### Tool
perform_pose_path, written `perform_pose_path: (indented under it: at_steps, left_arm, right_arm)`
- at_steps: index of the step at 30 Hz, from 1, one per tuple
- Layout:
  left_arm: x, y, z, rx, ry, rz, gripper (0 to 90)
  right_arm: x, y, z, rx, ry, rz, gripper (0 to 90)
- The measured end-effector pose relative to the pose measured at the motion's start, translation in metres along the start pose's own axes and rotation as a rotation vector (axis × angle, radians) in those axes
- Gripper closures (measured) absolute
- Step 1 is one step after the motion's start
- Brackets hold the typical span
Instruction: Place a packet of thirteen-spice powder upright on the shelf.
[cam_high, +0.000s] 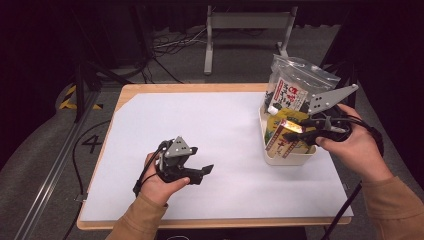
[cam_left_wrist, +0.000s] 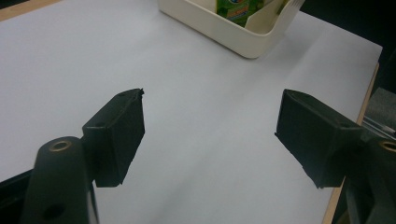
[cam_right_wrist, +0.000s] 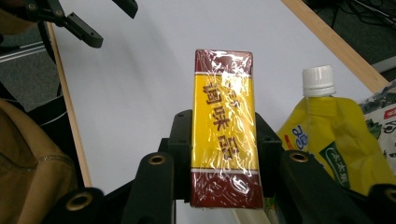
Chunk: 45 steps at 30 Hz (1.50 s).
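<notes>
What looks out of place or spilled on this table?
Nothing is spilled or damaged. The yellow and red box sits clamped in the right gripper above the cream bin, not resting in it. The left gripper is open over bare white table.

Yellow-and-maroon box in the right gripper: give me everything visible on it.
The box is a slim rectangular carton, yellow in the middle with maroon bands at both ends and maroon characters down its face, sealed in glossy clear film that catches glare. The right gripper is shut on it, one black jaw pressed on each long side near its lower half. In the high view it lies tilted at the front of the cream basket, beside a yellow spouted pouch with a white cap.
</notes>
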<state>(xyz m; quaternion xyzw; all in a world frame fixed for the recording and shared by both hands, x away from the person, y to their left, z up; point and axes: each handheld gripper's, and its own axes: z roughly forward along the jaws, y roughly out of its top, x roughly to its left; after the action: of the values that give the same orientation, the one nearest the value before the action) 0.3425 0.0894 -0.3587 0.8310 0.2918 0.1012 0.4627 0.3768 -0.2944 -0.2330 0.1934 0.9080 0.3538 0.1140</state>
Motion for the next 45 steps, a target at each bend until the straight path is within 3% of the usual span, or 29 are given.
perform_pose_path:
  at_steps: [3, 18, 25, 45]
  left_arm:
    - [0.002, -0.001, -0.001, 0.006, 0.0, -0.001, 24.2]
    - [0.013, -0.002, -0.005, 0.017, -0.007, -0.022, 26.7]
    - [0.016, -0.003, -0.005, 0.029, -0.001, -0.023, 26.1]
    - [0.018, -0.005, -0.006, 0.035, 0.004, -0.036, 25.7]
  right_arm:
    - [-0.004, 0.0, -0.001, -0.009, 0.008, 0.008, 68.4]
    - [-0.027, -0.007, -0.003, 0.026, -0.024, -0.094, 68.4]
    - [-0.033, -0.009, -0.005, 0.038, 0.002, -0.156, 68.3]
    - [-0.043, -0.022, 0.016, 0.099, 0.059, -0.207, 68.3]
